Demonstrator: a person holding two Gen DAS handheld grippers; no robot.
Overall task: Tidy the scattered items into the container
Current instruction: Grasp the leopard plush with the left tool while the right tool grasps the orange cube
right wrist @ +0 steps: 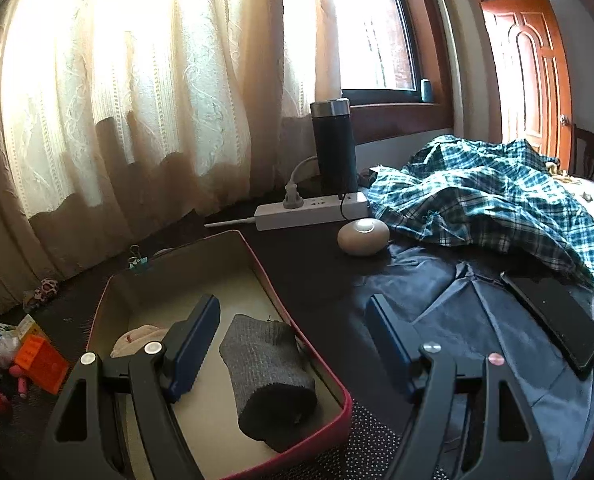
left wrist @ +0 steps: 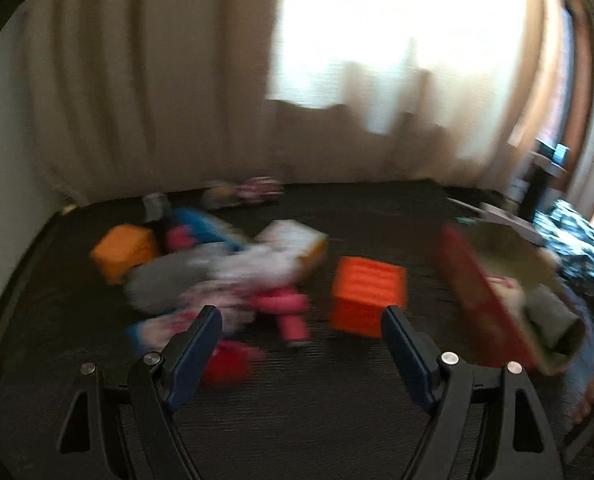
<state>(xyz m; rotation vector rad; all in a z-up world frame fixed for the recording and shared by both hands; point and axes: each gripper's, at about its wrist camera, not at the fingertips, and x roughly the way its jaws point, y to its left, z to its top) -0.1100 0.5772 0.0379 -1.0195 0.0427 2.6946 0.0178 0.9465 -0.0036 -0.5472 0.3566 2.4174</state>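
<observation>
The left hand-held gripper (left wrist: pixel 301 320) hangs with its jaws spread apart and nothing between them, above a dark textured counter (left wrist: pixel 297 412). Just beyond its fingertips lies a blurred heap of scattered items (left wrist: pixel 221 276): white, grey and pink soft pieces, a yellow-orange block (left wrist: pixel 123 250) at the far left, and an orange ribbed cube (left wrist: pixel 367 296) standing a little apart on the right. Further right sits the container (left wrist: pixel 493 300), a red-walled box with a pale lining. The right hand-held gripper (right wrist: pixel 293 316) is also spread wide and empty, hovering over that box's near right corner. Inside lie 1 rolled grey sock (right wrist: pixel 269 376) and a pale pink cloth item (right wrist: pixel 139 340), partly hidden behind the left finger
</observation>
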